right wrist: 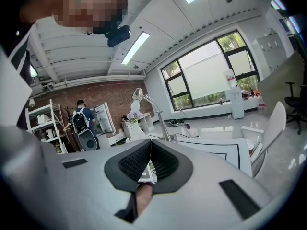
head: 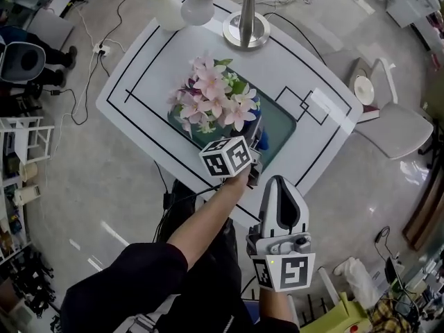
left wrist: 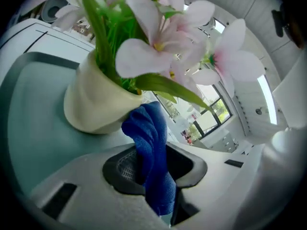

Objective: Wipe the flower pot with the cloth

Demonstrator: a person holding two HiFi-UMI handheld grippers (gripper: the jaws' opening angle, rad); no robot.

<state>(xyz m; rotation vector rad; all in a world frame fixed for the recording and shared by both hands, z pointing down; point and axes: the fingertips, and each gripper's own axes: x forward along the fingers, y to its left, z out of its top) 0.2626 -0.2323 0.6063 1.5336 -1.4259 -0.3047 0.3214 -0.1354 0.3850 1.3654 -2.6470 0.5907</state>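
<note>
While the right gripper (head: 277, 182) hangs nearest the person with its jaws pressed together and empty, the left gripper (left wrist: 154, 169) beyond it clamps the blue cloth (left wrist: 149, 133). The cloth touches the cream flower pot (left wrist: 93, 104), which stands on a teal mat (head: 283, 127) on the white table (head: 132, 82).

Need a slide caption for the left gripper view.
Left tongs grip a blue cloth at the side of a cream flower pot holding pink flowers.
</note>
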